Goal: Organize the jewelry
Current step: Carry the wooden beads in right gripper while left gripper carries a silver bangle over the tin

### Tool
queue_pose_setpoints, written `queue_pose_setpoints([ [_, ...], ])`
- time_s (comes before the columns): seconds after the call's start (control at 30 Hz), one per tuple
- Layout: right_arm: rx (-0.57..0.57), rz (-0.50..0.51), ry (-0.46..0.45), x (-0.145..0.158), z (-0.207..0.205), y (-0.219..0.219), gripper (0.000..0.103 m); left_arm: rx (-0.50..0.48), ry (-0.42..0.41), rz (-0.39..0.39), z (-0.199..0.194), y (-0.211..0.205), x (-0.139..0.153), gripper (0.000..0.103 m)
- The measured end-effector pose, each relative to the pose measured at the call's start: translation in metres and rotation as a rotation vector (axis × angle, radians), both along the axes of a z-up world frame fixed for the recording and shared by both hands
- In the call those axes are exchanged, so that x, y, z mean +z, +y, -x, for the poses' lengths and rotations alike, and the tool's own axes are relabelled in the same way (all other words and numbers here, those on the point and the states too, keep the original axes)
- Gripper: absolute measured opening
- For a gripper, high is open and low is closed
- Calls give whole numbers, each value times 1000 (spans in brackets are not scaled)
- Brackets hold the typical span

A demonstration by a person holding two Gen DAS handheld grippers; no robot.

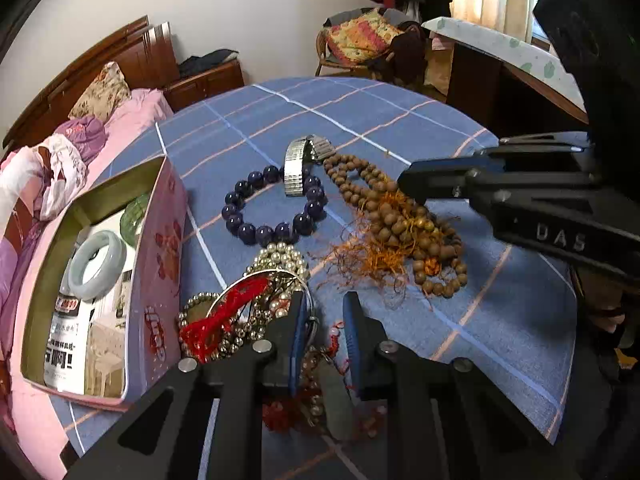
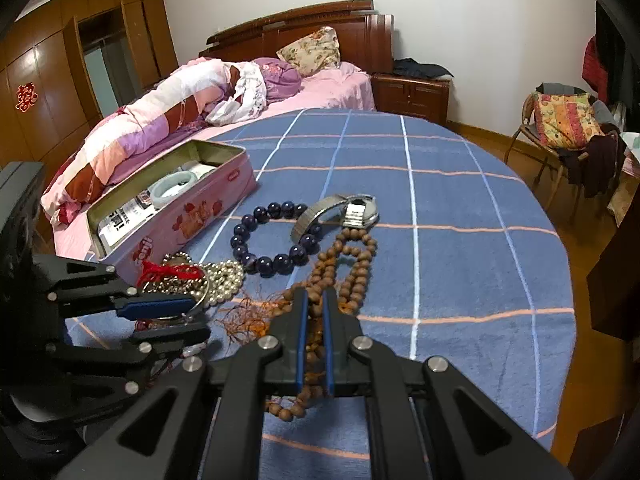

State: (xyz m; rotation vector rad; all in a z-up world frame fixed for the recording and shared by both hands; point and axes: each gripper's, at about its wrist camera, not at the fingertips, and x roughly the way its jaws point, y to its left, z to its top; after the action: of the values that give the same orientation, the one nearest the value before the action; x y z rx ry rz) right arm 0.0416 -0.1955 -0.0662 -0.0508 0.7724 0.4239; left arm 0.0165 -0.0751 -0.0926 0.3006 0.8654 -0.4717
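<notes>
- Pinning the wooden bead necklace [image 2: 344, 264] with your right gripper [image 2: 315, 300], you probably keep its tangled strands from dragging; its pads are closed on the beads.
- Your left gripper [image 1: 325, 312] hangs with jaws partly apart over the silver and red pile [image 1: 248, 308], beside the pink tin [image 1: 160, 248]; whether it grips anything, I cannot tell.
- The necklace lies on the blue cloth [image 2: 460, 200], its long axis running away from you toward the watch [image 2: 352, 210].
- One pale bangle [image 1: 97, 264] already lies in the tin.
</notes>
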Motion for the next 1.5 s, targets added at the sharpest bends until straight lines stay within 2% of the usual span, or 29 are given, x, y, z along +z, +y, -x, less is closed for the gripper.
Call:
queue_pose_setpoints([
  [0.03, 3, 2, 1, -1, 0, 1, 9, 1, 0, -3, -1, 0, 0, 16],
  [0.07, 5, 3, 2, -1, 0, 3, 9, 13, -2, -12, -2, 1, 0, 5],
  [0.23, 7, -5, -17, 3, 3, 4, 9, 42, -22, 7, -4, 9, 10, 5],
  [0.33, -1, -14, -34, 9, 5, 1, 9, 57, -54, 37, -2, 16, 26, 5],
  [0.57, 5, -14, -47, 13, 5, 5, 9, 79, -154, 42, 2, 22, 61, 5],
  [0.93, -1, -12, -54, 15, 5, 4, 9, 149, -243, 70, 0, 46, 96, 5],
  [1.27, -16, -18, -110, 41, 6, -1, 9, 218, -313, 81, -11, 78, 123, 5],
  [1.5, 2, -17, -196, 82, 7, 4, 7, 270, -342, 74, -19, 100, 135, 5],
])
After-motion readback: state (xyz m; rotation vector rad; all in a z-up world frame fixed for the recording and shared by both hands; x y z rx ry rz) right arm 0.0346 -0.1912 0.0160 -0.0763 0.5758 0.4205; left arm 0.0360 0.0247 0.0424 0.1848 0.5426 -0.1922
